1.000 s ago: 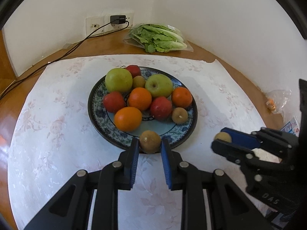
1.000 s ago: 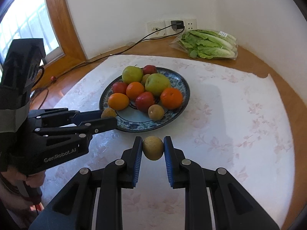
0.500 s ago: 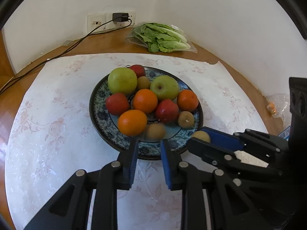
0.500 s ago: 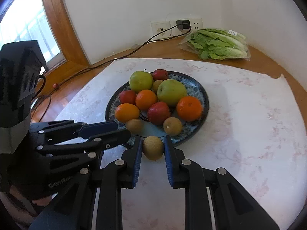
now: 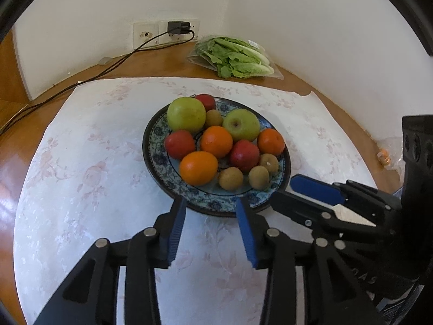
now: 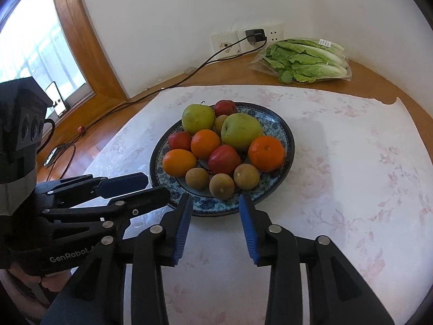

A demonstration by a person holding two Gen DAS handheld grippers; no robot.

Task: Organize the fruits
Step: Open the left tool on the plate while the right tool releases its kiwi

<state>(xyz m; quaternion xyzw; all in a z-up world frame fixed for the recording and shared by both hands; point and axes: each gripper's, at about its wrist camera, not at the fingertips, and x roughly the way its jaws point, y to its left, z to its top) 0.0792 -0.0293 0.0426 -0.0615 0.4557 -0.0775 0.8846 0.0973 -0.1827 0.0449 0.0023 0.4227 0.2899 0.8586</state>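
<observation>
R gripper (image 6: pixel 213 205) jaws opening, nothing btwn them, tips just short of plate (image 6: pixel 286 132) rim. 3 kiwis (image 6: pixel 222 185) sit at front of plate w/ oranges (image 6: pixel 266 153), apples (image 6: pixel 240 131). L gripper (image 6: pixel 151 187) alongside, also opening, empty. Lettuce (image 6: pixel 305 62) by wall.

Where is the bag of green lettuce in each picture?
Left wrist view: the bag of lettuce lies at the top, right of centre, on the wooden table by the wall, beyond the plate.
Right wrist view: the bag of lettuce lies at the upper right, again beyond the plate.
Shared landmark: the black charger plugged into the wall socket, just left of the bag in both.
</observation>
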